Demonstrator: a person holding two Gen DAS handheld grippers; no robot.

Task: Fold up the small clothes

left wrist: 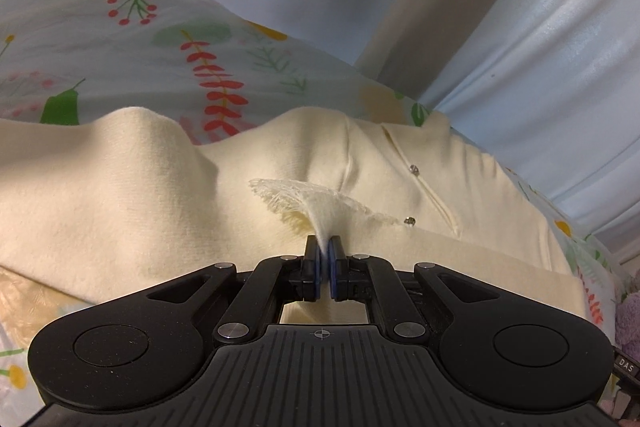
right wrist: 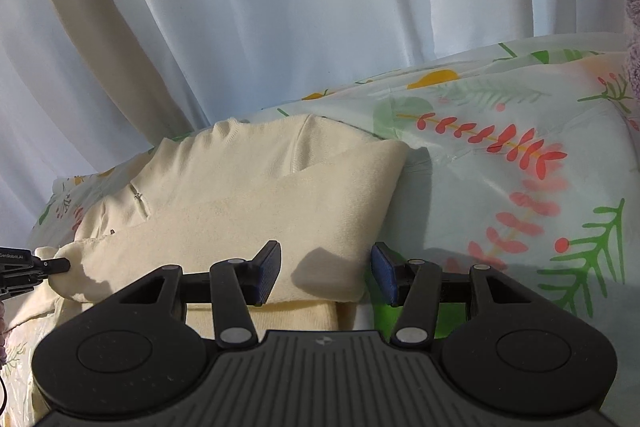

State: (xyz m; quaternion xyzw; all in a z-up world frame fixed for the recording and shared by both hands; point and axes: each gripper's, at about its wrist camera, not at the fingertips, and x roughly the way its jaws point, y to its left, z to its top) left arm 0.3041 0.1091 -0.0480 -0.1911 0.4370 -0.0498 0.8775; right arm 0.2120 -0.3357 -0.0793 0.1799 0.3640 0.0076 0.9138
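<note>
Fingers (left wrist: 335, 259) of our left gripper (left wrist: 325, 259) are pinching a lacy frill on the soft cream knitted cardigan (left wrist: 160, 187), which is lying rumpled on the glossy floral plastic sheet (left wrist: 140, 39); our right gripper (right wrist: 325, 273) is hovering spread wide over its folded sleeve edge (right wrist: 320, 267).
</note>
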